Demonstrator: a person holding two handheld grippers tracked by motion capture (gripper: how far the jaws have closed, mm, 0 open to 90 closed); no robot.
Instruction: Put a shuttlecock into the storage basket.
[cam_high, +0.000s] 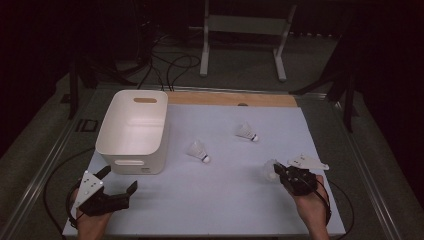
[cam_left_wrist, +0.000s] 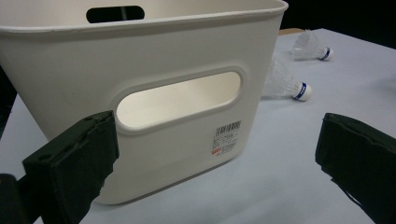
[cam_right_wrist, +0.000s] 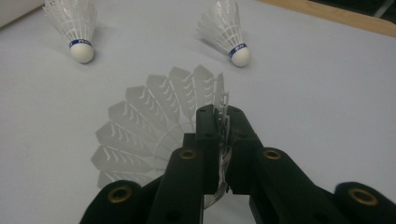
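Observation:
Three white shuttlecocks are in play. My right gripper (cam_high: 278, 171) (cam_right_wrist: 221, 114) is shut on the feather skirt of one shuttlecock (cam_high: 270, 170) (cam_right_wrist: 154, 126) near the table's right front. Two more lie loose on the white sheet: one (cam_high: 199, 150) (cam_right_wrist: 74, 25) (cam_left_wrist: 283, 83) at the middle, one (cam_high: 247, 132) (cam_right_wrist: 225, 29) (cam_left_wrist: 310, 46) farther back. A white plastic bin (cam_high: 134, 131) (cam_left_wrist: 154, 88) with handle cut-outs stands at the left. My left gripper (cam_high: 118, 180) (cam_left_wrist: 215, 154) is open just in front of the bin, nothing between its jaws.
The white sheet (cam_high: 225, 200) covers the table, with a wooden strip (cam_high: 230, 99) along its far edge. Metal rails run along both sides. Cables and a white stand (cam_high: 245, 30) lie on the dark floor beyond.

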